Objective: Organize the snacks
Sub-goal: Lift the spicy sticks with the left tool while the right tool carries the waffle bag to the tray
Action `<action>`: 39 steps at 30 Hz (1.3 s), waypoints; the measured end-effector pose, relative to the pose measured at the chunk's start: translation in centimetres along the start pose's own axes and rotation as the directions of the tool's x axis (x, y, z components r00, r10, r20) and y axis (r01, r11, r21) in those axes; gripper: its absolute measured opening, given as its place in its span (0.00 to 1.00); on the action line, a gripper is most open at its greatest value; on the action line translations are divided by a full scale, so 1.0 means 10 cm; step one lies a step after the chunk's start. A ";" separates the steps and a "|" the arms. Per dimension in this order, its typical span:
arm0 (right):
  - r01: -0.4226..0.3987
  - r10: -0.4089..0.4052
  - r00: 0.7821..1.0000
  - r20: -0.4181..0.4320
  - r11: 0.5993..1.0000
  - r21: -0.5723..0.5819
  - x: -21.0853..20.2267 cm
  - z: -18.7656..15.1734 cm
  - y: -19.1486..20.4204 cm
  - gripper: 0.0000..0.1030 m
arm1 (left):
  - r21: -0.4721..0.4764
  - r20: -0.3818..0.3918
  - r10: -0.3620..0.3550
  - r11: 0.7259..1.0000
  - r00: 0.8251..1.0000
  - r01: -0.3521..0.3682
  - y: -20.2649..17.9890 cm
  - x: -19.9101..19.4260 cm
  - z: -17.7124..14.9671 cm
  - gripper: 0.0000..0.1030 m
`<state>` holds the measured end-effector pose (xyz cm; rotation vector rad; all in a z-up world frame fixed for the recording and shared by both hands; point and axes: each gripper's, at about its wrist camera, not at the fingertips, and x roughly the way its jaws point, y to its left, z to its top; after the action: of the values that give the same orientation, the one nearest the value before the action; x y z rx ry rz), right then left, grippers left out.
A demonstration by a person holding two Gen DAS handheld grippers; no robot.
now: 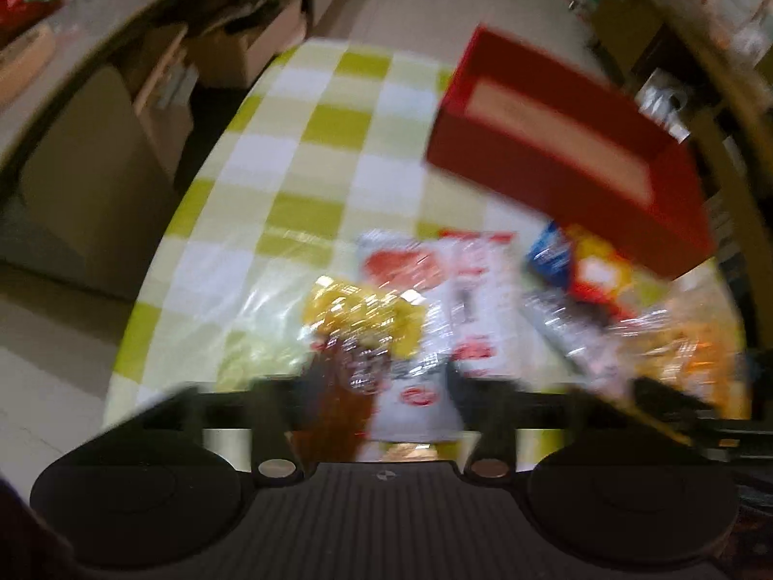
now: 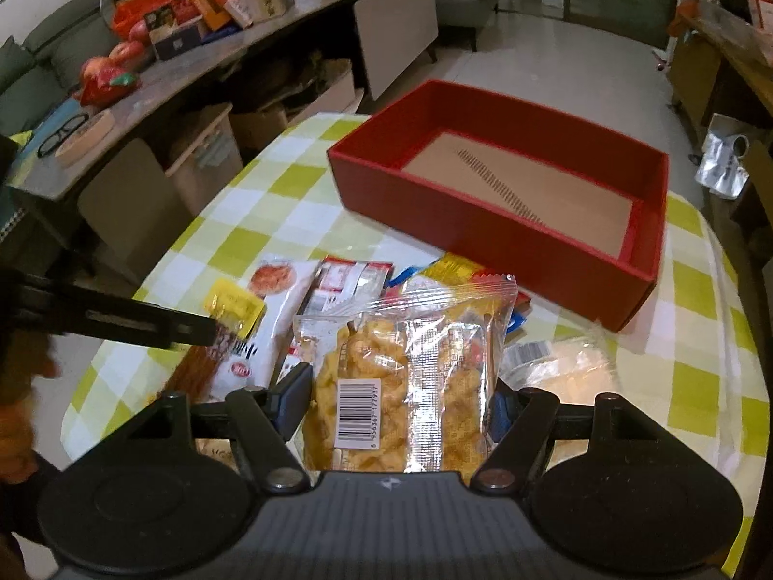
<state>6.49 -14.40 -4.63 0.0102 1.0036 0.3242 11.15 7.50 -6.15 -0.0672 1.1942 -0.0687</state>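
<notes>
My right gripper [image 2: 401,394] is shut on a clear bag of yellow fried snacks [image 2: 401,367], barcode facing me, held just above the pile. The open red box [image 2: 435,222] stands behind on the checked table, with only its cardboard floor inside. A white pack with a red logo [image 2: 270,309], a small yellow packet [image 2: 234,307] and other wrappers lie in the pile. The left wrist view is badly blurred. There my left gripper [image 1: 372,386] stands open around a brown and white pack [image 1: 377,377] topped with yellow [image 1: 362,319], and the red box [image 1: 555,179] is upper right. One left gripper finger [image 2: 145,321] reaches the yellow packet.
The green-and-white checked tablecloth [image 2: 270,179] ends at a rounded edge on the left. Beyond it runs a grey counter [image 2: 203,63] with fruit, boxes and glasses, and cardboard boxes below. A clear flat bag [image 2: 565,362] lies at the right of the pile.
</notes>
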 end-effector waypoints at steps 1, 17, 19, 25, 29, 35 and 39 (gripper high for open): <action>-0.002 0.002 1.000 -0.004 1.000 -0.001 0.02 0.00 0.01 0.76 | 0.003 0.000 0.029 1.000 1.000 -0.029 0.02 0.08 0.00 0.73; -0.008 0.008 1.000 -0.016 1.000 -0.010 0.09 0.03 0.08 0.76 | 0.001 -0.033 -0.007 1.000 0.999 0.007 0.02 0.27 0.04 0.23; -0.008 0.008 1.000 -0.011 1.000 -0.005 0.08 0.04 0.07 0.76 | -0.021 -0.030 -0.031 0.999 0.999 0.030 0.04 0.20 0.05 0.18; -0.013 0.013 1.000 0.004 1.000 0.000 0.05 0.07 0.07 0.76 | -0.043 0.005 -0.101 0.994 0.995 0.101 -0.01 -0.02 0.10 0.13; -0.017 0.017 1.000 0.025 1.000 0.006 0.00 0.11 0.06 0.76 | -0.045 0.021 -0.131 0.990 0.991 0.132 -0.05 -0.11 0.14 0.11; -0.017 0.016 0.998 0.054 0.999 0.035 -0.05 0.18 0.00 0.75 | -0.048 0.037 -0.173 0.983 0.984 0.175 -0.10 -0.20 0.18 0.10; -0.019 0.015 0.997 0.076 0.998 0.053 -0.10 0.22 -0.05 0.75 | -0.050 0.031 -0.185 0.981 0.982 0.186 -0.14 -0.19 0.20 0.10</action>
<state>7.91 -14.85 -2.69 0.0794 0.9376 0.3096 12.25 6.35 -3.55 -0.2257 1.1612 -0.1994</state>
